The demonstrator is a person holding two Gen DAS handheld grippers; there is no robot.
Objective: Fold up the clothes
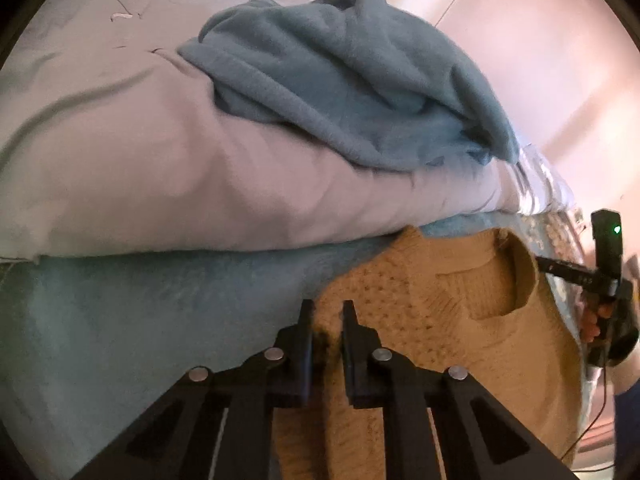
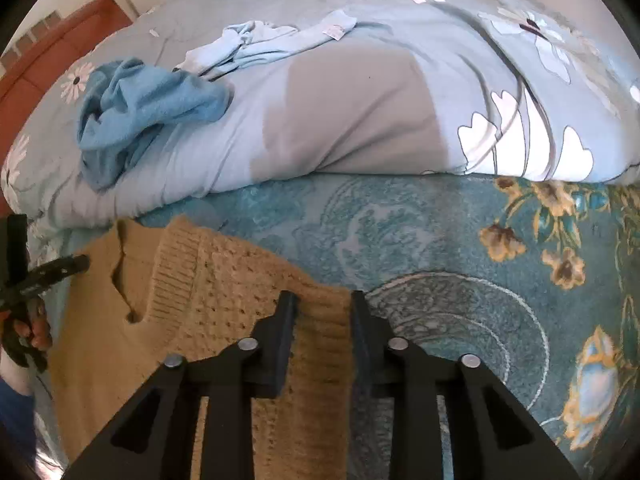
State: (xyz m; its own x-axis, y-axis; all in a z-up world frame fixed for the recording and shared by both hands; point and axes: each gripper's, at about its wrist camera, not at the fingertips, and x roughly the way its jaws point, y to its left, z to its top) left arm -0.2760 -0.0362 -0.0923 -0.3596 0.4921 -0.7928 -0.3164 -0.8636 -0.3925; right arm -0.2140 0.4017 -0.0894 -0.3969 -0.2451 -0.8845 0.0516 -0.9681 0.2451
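Here no writing can be read. The tan knit sweater (image 1: 452, 300) lies flat on the teal bed blanket (image 2: 420, 240), below the pale duvet (image 1: 180, 184). The left claw (image 1: 327, 312) pinches one edge, the right claw (image 2: 323, 300) the other (both tilted steeply down). Only the right view shows the crumpled light-blue garment (image 2: 256, 40) beyond the blue fleece (image 2: 148, 108).

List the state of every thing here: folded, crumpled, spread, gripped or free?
Tan knit sweater: spread flat, gripped at both edges.
Left tool: shut on the sweater.
Right tool: shut on the sweater.
Blue fleece garment: crumpled, free.
Light blue garment: crumpled, free.
Duvet: bunched up.
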